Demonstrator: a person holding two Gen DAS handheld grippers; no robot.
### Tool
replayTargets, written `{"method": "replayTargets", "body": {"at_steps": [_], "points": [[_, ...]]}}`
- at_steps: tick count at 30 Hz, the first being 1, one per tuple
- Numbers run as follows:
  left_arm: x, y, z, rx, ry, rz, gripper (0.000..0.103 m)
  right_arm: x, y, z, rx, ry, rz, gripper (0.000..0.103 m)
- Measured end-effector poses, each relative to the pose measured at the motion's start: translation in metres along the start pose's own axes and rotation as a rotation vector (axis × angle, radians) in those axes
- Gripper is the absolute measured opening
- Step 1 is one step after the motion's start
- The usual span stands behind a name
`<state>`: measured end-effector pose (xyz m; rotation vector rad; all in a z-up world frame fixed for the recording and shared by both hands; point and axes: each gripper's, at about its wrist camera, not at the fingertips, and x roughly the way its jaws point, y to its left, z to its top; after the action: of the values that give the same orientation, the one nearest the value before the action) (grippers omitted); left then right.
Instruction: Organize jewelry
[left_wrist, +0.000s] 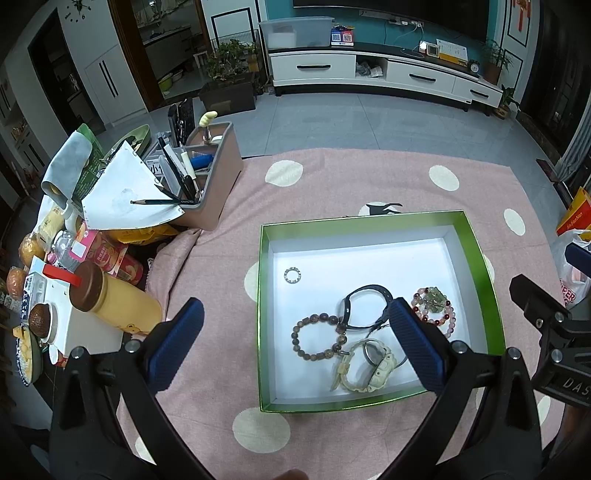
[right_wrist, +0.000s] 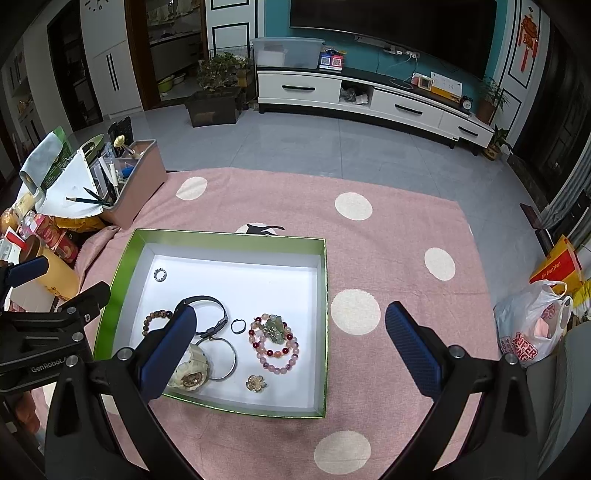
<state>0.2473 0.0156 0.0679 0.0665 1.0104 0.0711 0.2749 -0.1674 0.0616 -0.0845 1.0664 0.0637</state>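
Green-rimmed box (right_wrist: 325, 314) holds jewelry. Pink beaded bracelet (right_wrist: 275, 343) at box's 4 o'clock: light, slippery, elastic; pinch across strand. Left gripper (left_wrist: 295, 332), right gripper (right_wrist: 290, 339) fingers spread, empty.

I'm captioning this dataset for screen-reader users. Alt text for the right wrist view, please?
A green-edged white tray on a pink polka-dot cloth holds watches, bead bracelets and rings, seen between the open right gripper. The left gripper shows at the left edge.

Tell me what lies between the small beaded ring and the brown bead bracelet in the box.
Nothing: bare white box floor separates the small ring from the brown bracelet, clearest in the left wrist view.
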Motion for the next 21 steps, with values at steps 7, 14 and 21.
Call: {"method": "replayTargets", "body": {"at_steps": [7, 14, 21], "points": [[0.0011, 0.0004, -0.0007, -0.001, 0.004, 0.001, 0.101, 0.0001, 0.0005, -0.0006, 0.001, 0.000, -0.004, 0.102], [0.0029, 0.0018, -0.0009, -0.006, 0.008, 0.004, 0.101, 0.0038, -0.0006, -0.0029, 0.005, 0.005, -0.008, 0.102], [0.0025, 0.0033, -0.0009, -0.010, 0.008, 0.008, 0.101, 0.0040, 0.0005, -0.0024, 0.005, 0.000, -0.004, 0.102]]}}
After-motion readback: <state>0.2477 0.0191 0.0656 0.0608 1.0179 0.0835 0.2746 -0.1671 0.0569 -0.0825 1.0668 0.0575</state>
